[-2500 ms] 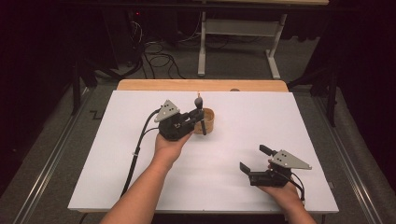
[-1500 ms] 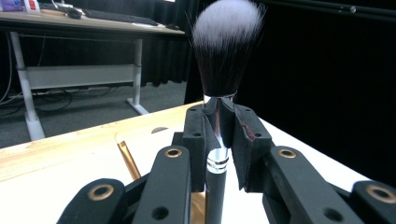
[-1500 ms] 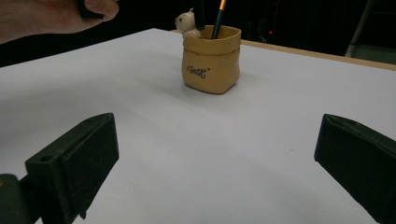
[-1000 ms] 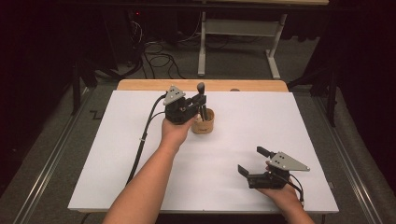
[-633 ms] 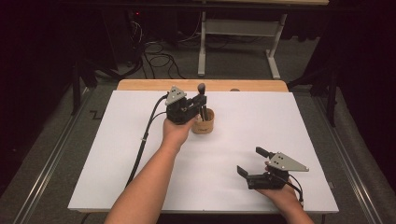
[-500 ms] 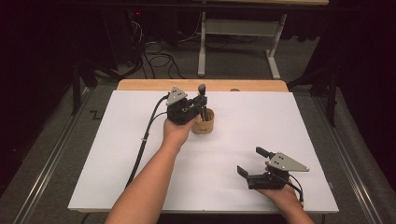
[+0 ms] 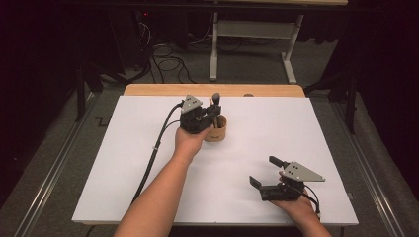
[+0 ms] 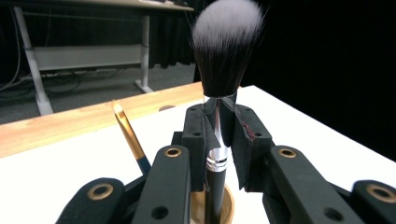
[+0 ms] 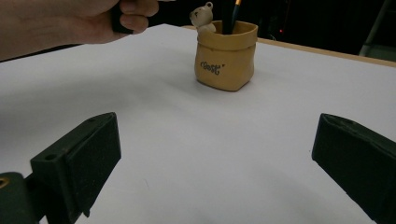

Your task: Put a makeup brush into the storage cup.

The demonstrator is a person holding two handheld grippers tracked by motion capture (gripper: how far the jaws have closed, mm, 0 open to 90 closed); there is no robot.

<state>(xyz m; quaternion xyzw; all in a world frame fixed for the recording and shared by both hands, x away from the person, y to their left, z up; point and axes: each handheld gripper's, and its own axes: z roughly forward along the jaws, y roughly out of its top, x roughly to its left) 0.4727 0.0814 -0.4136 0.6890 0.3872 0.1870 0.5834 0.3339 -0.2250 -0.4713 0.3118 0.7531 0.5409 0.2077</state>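
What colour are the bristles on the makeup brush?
The bristles are black with white tips, clearest in the left gripper view.

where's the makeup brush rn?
Clamped upright in the left gripper, the makeup brush has its handle end down in the tan holder cup, left of centre near the table's far edge in the high view.

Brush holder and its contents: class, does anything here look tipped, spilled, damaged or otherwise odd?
Nothing stands out. The tan holder stands upright on the white table. The left tongs grip a makeup brush upright over it, a gold-tipped brush leans inside, and the right tongs rest open.
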